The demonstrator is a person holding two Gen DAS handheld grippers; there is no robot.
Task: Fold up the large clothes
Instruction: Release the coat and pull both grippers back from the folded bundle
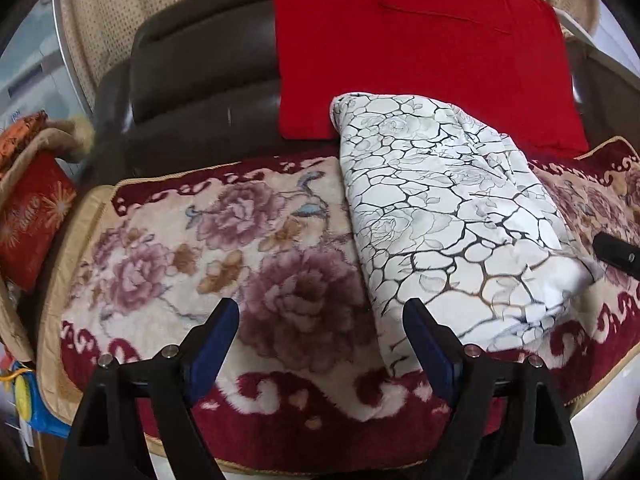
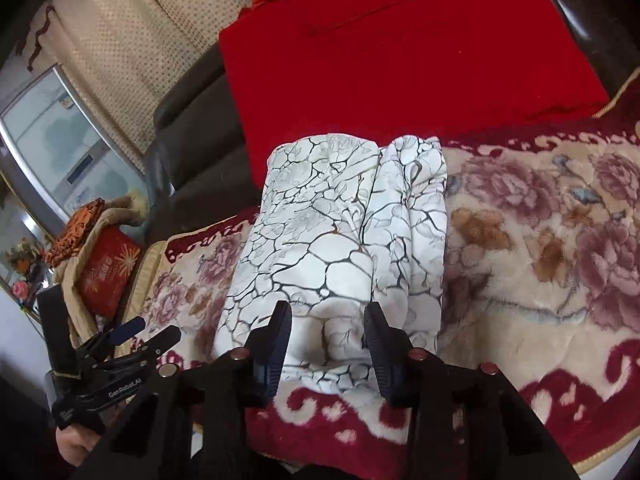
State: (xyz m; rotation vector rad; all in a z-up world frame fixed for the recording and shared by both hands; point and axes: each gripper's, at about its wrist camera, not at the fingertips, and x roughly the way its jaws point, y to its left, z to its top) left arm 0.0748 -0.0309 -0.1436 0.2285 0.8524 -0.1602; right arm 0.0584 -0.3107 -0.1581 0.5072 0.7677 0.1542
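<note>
Cloth [image 1: 452, 216], white with dark crackle-and-rose print, folded into long thick bundle on plush floral blanket [image 1: 192, 240], far end against red cushion [image 1: 400, 52]. Left gripper [image 1: 320, 320] spread wide, holding nothing. Right gripper [image 2: 327, 320] parted, straddling bundle's near end.

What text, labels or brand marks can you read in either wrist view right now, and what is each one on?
"GenRobot.AI": white print on the black body of the left gripper, seen in the right wrist view.
Gold characters on the small red cushion beside the couch: too blurred to read.
Bluish marks on the white appliance behind it: too small to read.
The folded white cloth carries only a pattern.
</note>
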